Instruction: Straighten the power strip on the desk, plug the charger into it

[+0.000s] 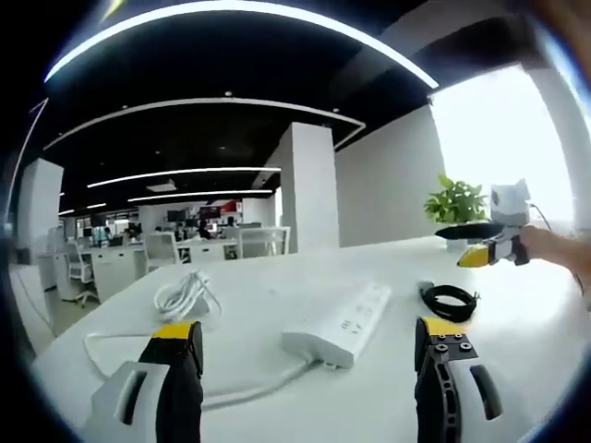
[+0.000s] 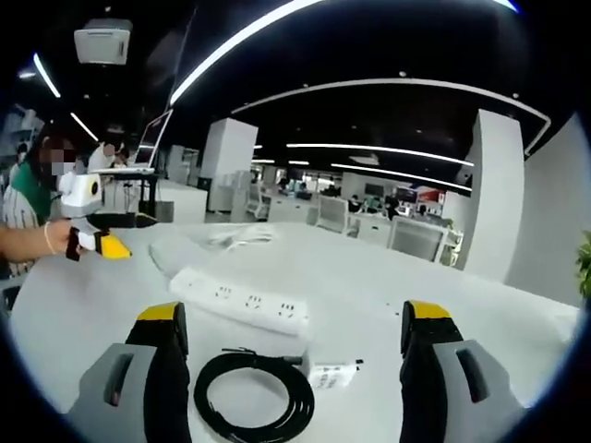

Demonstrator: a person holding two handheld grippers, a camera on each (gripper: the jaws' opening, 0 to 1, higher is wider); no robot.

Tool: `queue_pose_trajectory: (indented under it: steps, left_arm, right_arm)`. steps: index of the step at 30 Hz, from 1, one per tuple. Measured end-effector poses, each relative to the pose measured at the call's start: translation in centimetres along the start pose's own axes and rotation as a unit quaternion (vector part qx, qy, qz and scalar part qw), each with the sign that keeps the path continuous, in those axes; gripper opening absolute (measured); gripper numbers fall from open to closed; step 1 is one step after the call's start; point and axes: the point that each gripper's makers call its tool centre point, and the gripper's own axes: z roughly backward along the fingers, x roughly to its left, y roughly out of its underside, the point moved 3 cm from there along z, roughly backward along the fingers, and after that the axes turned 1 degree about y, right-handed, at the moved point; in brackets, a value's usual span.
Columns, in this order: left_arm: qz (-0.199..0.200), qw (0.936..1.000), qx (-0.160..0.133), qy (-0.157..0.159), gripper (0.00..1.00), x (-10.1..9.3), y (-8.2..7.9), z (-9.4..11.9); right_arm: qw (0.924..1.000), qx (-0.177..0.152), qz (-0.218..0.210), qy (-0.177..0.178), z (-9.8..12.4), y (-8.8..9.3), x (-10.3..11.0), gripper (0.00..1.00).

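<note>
A white power strip [image 1: 337, 323] lies at a slant on the white desk [image 1: 277, 277], its white cord running to a coil [image 1: 185, 295] at the left. A black coiled charger cable [image 1: 450, 300] rests just right of the strip. My left gripper [image 1: 307, 330] is open and hangs short of the strip with nothing between its fingers. In the right gripper view the strip [image 2: 242, 300] lies crosswise ahead, and the black cable [image 2: 247, 392] with a white tag [image 2: 332, 376] sits close in front. My right gripper [image 2: 294, 314] is open above that cable.
A potted plant [image 1: 455, 203] stands at the desk's far right edge. Each gripper appears in the other's view, held by a hand: the right one [image 1: 485, 245] and the left one [image 2: 97, 242]. Office desks, chairs [image 2: 411, 238] and a white pillar [image 1: 305, 189] stand beyond.
</note>
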Motion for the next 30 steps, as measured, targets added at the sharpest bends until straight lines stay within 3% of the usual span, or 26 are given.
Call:
queue_pose_trajectory:
  steps: [11,24,30]
  left_arm:
    - [-0.01,0.9999,0.013,-0.006,0.98,-0.1,0.9,-1.8]
    - [-0.001,0.9997,0.023,-0.005,0.97,-0.9,1.5,-3.1]
    - [0.006,0.9994,0.032,-0.005,0.96,-1.1,2.3,-3.5]
  right_arm:
    - [0.9996,0.0,0.019,-0.021,-2.4,0.3,-0.4,0.93]
    - [0.9975,0.05,0.035,-0.036,-5.6,2.4,-1.2,0.88]
    - [0.9969,0.056,0.03,-0.045,-6.6,2.6,-1.4,0.83]
